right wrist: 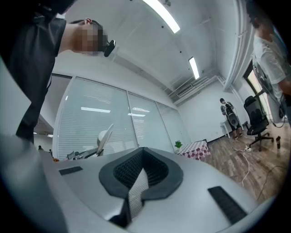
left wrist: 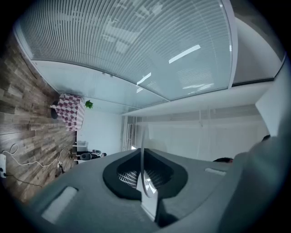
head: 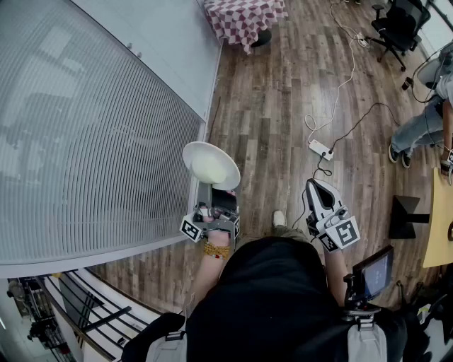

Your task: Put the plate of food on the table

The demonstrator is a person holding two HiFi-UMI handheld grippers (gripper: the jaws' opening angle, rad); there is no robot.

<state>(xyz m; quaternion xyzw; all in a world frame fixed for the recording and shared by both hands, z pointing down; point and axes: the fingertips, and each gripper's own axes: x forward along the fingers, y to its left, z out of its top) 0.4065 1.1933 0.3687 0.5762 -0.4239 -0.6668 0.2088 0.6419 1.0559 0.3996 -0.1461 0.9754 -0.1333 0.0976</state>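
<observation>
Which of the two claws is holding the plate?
The left claw, shut on the rim of the plate. The right claw is shut with nothing in it.

We see a white power strip [head: 320, 148] on the wooden floor [head: 276, 106], a black office chair [head: 396, 27] well beyond it, and perhaps a tablet [head: 374, 272] at the lower right.

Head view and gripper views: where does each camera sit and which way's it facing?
Head view: on head, steeply down at floor; shows torso, left gripper with plate, right gripper.
Left gripper view: on left gripper, tilted up at glass wall; jaws shut on plate.
Right gripper view: on right gripper, about level; jaws shut, empty; torso at left.
Shared: all three show the plate and checked table.
</observation>
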